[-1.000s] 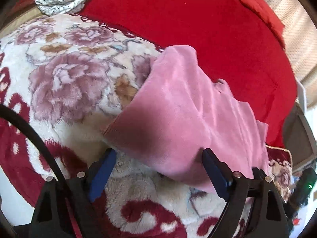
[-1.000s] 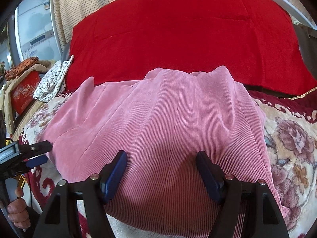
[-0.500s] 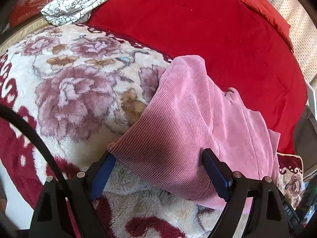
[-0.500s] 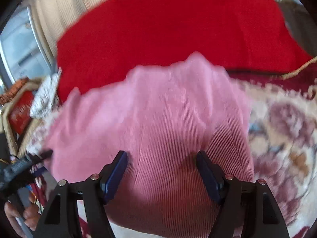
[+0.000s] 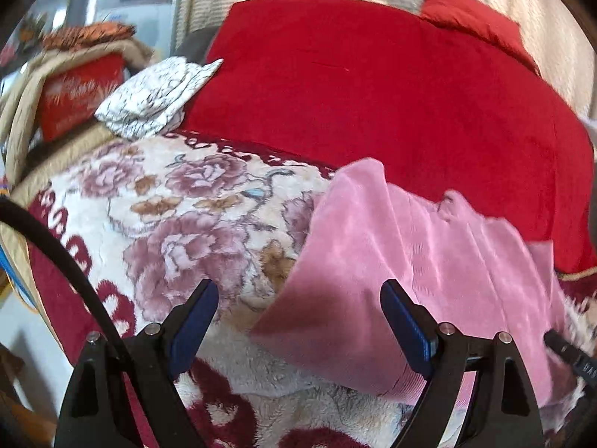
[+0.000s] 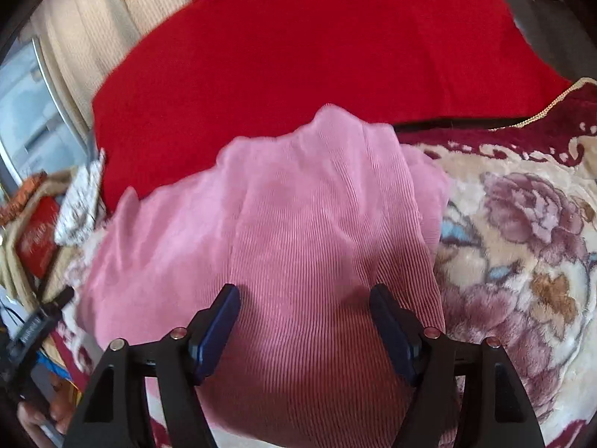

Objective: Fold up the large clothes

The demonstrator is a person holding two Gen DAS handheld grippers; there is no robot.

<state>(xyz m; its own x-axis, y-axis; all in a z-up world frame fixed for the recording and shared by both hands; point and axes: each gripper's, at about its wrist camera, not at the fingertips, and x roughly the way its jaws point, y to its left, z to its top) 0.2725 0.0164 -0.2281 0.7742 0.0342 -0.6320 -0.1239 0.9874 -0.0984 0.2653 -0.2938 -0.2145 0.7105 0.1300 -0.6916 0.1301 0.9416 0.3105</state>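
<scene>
Through the left wrist camera I see my left gripper [image 5: 296, 321] with its two blue-padded fingers [image 5: 194, 323] spread wide and nothing between them touching either pad; it hangs over the near left corner of one pink corduroy garment [image 5: 406, 261]. That garment lies on a floral plush blanket [image 5: 179, 224], its far edge reaching onto one red bedspread [image 5: 373, 86]. I count one red pillow [image 5: 470, 18] at the far right and one folded white patterned cloth [image 5: 156, 97] at the blanket's far left corner, with a red box [image 5: 74, 97] beside it. A dark piece of the other tool [image 5: 571, 354] pokes in at the right edge. Through the right wrist camera my right gripper [image 6: 304, 321] is likewise wide apart, both fingers poised over the garment's ribbed surface [image 6: 298, 246]; I cannot tell whether the tips touch the cloth. The single garment sits bunched in the middle, blanket roses [image 6: 530, 224] to its right, the bedspread [image 6: 317, 44] behind. At the left edge I see my left hand [image 6: 52, 414] around the other tool's handle.
</scene>
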